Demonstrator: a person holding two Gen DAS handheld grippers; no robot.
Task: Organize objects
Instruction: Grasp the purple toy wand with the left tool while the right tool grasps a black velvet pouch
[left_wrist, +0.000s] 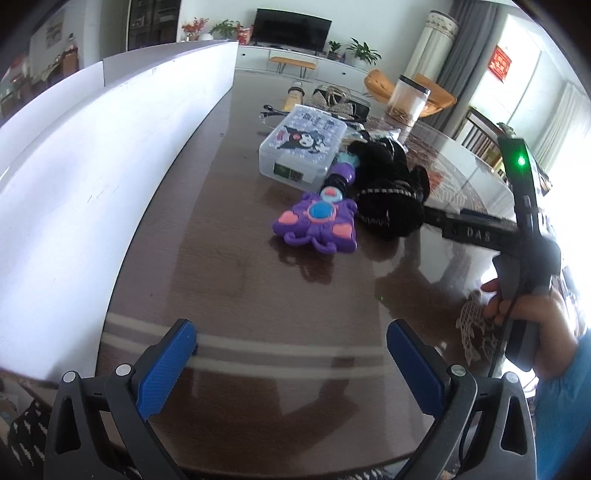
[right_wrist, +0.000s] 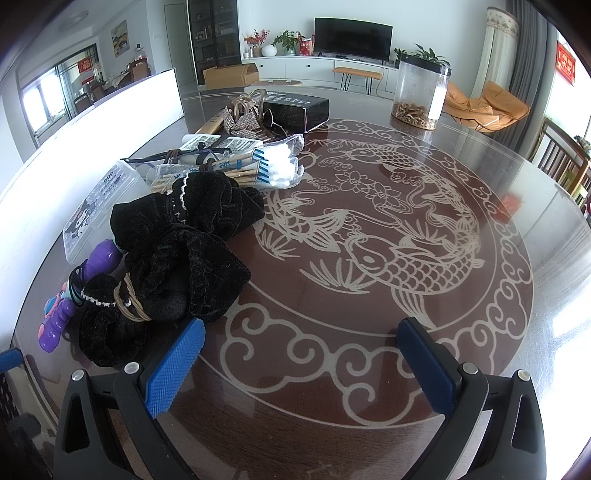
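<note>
Both empty: left gripper (left_wrist: 291, 354) and right gripper (right_wrist: 301, 354), jaws spread above the glass table (right_wrist: 369, 369). Just beyond, unsorted: black velvet scrunchies (right_wrist: 177, 258) touching purple toy (left_wrist: 317, 225); behind, clear box (left_wrist: 303, 147). Likely next: closing on the scrunchies.

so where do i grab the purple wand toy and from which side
Grip the purple wand toy across its narrow ribbed handle, not the wide flat head. Come from the open left side with the left gripper, since the black velvet scrunchies crowd its right and the clear case sits behind.
</note>
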